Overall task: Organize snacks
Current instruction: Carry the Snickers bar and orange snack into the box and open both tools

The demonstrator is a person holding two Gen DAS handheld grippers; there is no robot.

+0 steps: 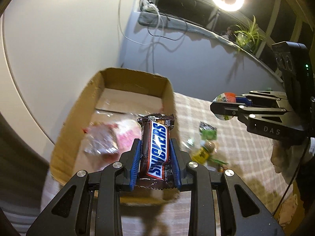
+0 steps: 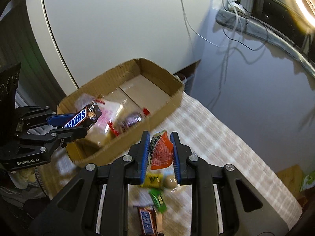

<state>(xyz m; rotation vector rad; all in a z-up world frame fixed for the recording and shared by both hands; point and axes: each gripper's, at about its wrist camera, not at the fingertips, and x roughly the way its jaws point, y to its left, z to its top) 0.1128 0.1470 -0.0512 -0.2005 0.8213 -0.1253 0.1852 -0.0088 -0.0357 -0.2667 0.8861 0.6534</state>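
Brown second Snickers bar [image 2: 148,221], right view only

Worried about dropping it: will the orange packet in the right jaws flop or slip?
The orange foil snack packet looks thin, likely light. It bends between the jaws, so probably floppy. Its glossy wrapper may slip.

a brown snickers bar [image 1: 156,153] is clamped lengthwise between blue pads above an open cardboard box [image 1: 78,106] that holds pink and clear packets [image 1: 110,137]. an orange pouch [image 2: 160,150] is pinched above loose sweets [image 2: 155,179] lying on checked cloth.
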